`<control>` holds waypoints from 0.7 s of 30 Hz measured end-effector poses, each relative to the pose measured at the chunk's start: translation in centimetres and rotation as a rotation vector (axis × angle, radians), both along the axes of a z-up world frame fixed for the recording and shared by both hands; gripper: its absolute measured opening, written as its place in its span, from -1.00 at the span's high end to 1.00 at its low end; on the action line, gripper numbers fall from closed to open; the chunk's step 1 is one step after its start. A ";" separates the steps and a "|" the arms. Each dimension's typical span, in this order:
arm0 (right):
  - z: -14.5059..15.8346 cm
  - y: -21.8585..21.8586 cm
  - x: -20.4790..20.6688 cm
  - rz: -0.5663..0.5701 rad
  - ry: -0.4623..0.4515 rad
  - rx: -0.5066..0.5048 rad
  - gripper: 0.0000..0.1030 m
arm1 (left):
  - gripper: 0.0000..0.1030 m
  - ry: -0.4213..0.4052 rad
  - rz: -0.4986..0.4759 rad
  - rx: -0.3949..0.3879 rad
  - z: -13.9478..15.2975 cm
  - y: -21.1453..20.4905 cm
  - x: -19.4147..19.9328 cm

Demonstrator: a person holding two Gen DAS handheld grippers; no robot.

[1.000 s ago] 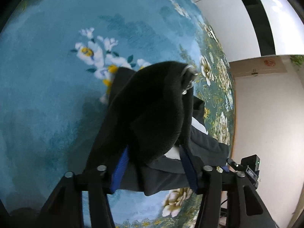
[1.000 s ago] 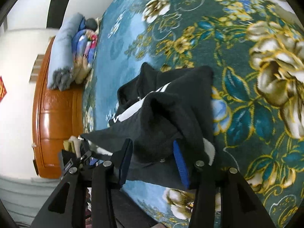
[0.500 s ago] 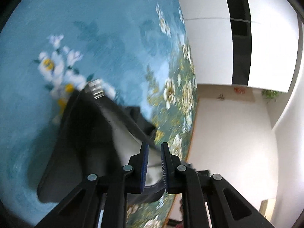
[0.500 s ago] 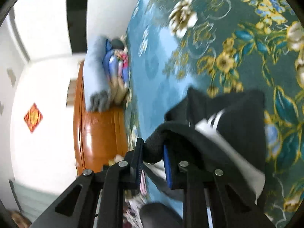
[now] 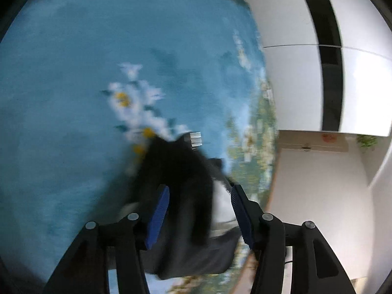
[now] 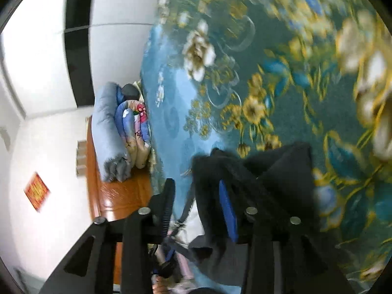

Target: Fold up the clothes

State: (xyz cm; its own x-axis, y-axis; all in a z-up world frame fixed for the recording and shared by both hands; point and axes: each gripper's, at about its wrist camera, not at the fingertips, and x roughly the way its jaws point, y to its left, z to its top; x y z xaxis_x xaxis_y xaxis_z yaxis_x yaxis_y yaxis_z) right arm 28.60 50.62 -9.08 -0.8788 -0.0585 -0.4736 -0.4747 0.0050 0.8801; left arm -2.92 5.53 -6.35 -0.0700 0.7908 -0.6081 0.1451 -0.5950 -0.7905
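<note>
A black garment [image 5: 181,171] with white trim and a small metal fitting [image 5: 194,138] lies bunched on the blue flowered bedspread [image 5: 73,73]. My left gripper [image 5: 199,210] straddles a dark fold of it. Its jaws are opening, and the blue pads [image 5: 159,213] stand apart from the cloth. In the right wrist view the same garment [image 6: 281,166] lies on the green and gold part of the spread [image 6: 269,61]. My right gripper [image 6: 196,208] is also opening. A black fold hangs against its right pad [image 6: 227,208], with a gap to the left finger.
Folded quilts [image 6: 122,132] are stacked against a wooden headboard [image 6: 115,196] at the bed's far end. A white wall with a black stripe [image 5: 328,49] runs along the bed's edge. A red paper [image 6: 36,191] hangs on the wall.
Half a second ago both grippers were pinched nearly shut on the black cloth. Now both pairs of jaws stand apart, and both views have rolled and swung across the bed.
</note>
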 end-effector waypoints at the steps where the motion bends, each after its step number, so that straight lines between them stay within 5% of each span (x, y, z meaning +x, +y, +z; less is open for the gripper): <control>1: 0.8 -0.3 0.4 0.010 -0.031 0.040 0.21 | -0.10 -0.010 -0.005 -0.022 -0.7 -0.3 0.4; 5: 2.5 -3.3 -1.1 0.163 -0.129 0.136 0.20 | -0.10 -0.059 -0.030 -0.116 -3.8 -0.8 2.5; 12: 3.2 -9.1 -10.4 0.509 -0.268 0.328 0.13 | -0.10 -0.024 -0.009 -0.095 -4.4 -1.2 5.1; 21: 5.5 -20.6 -22.5 1.165 -0.318 0.847 -0.09 | -0.10 -0.024 0.044 -0.075 -4.4 -2.3 6.1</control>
